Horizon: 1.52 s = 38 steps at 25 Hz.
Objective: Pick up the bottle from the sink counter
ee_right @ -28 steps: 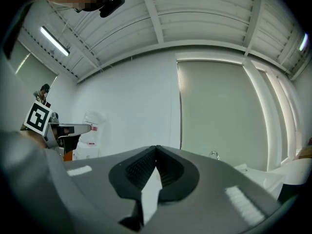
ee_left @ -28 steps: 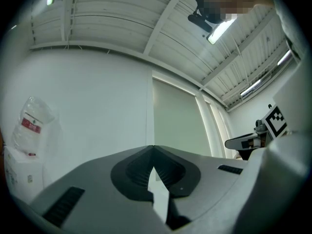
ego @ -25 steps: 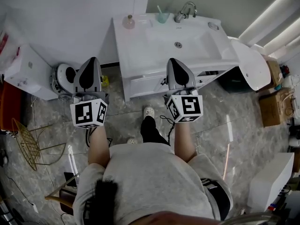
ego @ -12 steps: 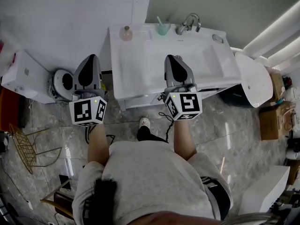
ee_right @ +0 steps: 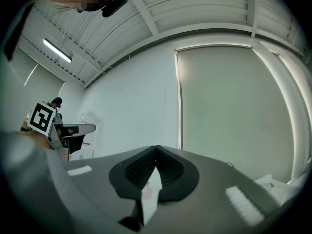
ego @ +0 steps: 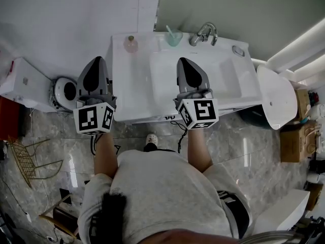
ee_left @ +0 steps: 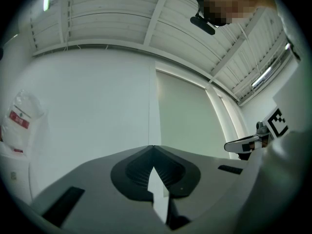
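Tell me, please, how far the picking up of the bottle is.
Done: nothing; the bottle stands untouched at the back left corner of the sink counter. In hand: the left gripper and right gripper are shut, empty, short of it. To do: reach, open, grip, lift.

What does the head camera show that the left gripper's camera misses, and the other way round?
Only the head view shows the white sink counter, the bottle near its back left corner, the green cup, the tap and the floor. Only the left gripper view shows the ceiling and a bag with a red label at the left. Both show the left gripper, its jaws shut with nothing between them, and the right gripper.
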Tool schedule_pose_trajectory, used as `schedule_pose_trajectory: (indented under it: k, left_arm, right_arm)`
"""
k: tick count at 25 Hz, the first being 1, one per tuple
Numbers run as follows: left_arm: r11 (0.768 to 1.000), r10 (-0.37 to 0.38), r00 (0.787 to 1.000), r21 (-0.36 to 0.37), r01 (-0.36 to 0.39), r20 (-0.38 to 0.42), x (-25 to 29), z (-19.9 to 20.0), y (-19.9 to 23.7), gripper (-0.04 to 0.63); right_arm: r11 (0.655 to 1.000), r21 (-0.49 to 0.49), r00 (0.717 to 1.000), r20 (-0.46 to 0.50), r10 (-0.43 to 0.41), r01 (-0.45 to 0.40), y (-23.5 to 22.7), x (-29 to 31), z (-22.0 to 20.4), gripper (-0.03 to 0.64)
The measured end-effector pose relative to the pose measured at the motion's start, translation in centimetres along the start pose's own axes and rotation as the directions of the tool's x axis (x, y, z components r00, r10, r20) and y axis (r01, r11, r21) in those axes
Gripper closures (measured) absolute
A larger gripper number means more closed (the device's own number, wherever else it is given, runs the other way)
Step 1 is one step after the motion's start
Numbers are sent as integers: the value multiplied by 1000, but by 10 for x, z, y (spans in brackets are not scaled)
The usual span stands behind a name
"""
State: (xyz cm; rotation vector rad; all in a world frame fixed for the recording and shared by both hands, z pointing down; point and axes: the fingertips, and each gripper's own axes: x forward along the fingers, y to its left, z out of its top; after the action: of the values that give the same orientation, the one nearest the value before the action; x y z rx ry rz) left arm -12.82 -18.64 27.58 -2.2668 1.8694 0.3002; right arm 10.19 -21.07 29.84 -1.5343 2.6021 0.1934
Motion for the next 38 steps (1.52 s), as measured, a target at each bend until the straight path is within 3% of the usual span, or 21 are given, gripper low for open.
schedule_pose_trajectory:
  k: [11, 18, 29, 38]
  left_arm:
    - [999, 34, 999, 30, -34, 9, 45, -12, -10, 589]
    - [999, 33, 999, 20, -33, -2, 81, -26, 9, 589]
    - [997, -76, 983, -17, 74, -165, 139, -132, 30, 586]
    - [990, -137, 942, -33, 134, -307, 168, -221, 34, 500]
  right_arm:
    - [998, 19, 998, 11, 55, -55, -30, 37, -14, 606]
    - [996, 43, 997, -8, 81, -80, -28, 75, -29, 606]
    - [995, 35, 993, -75, 93, -91, -20, 137, -61, 605]
    - [995, 47, 989, -121, 90, -85, -22, 166, -92, 606]
